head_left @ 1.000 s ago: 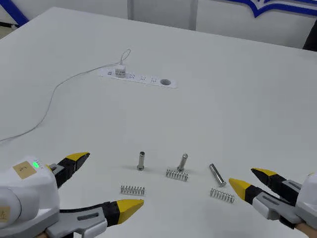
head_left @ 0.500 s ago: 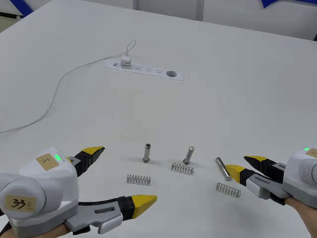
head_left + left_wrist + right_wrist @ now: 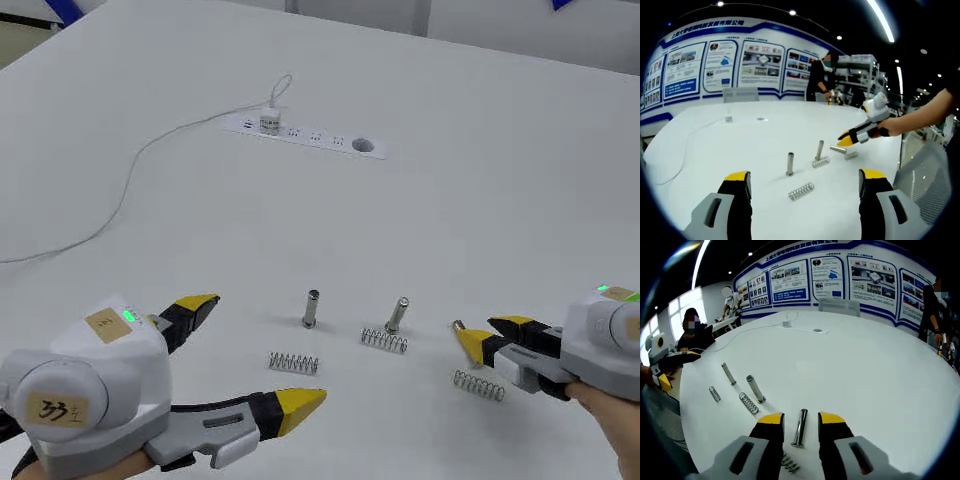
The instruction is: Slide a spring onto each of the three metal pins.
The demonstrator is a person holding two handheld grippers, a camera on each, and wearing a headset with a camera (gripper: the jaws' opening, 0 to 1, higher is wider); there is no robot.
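On the white table (image 3: 500, 200) one metal pin (image 3: 311, 308) stands upright, and a second pin (image 3: 398, 314) leans beside it. The third pin (image 3: 800, 426) lies flat between the jaws of my right gripper (image 3: 801, 419), which is open with a narrow gap on each side of the pin. Three springs lie flat: one (image 3: 293, 362) before the left pin, one (image 3: 384, 341) against the middle pin, one (image 3: 478, 385) under the right gripper (image 3: 490, 333). My left gripper (image 3: 252, 352) is wide open and holds nothing, just left of the first spring (image 3: 801, 190).
A white power strip (image 3: 303, 136) with a plug and a trailing cable (image 3: 130, 175) lies at the back of the table. People stand beyond the table's edges in both gripper views.
My right gripper has moved in over the lying pin, and its jaws now straddle it. The left gripper has crept slightly forward. The head camera has shifted.
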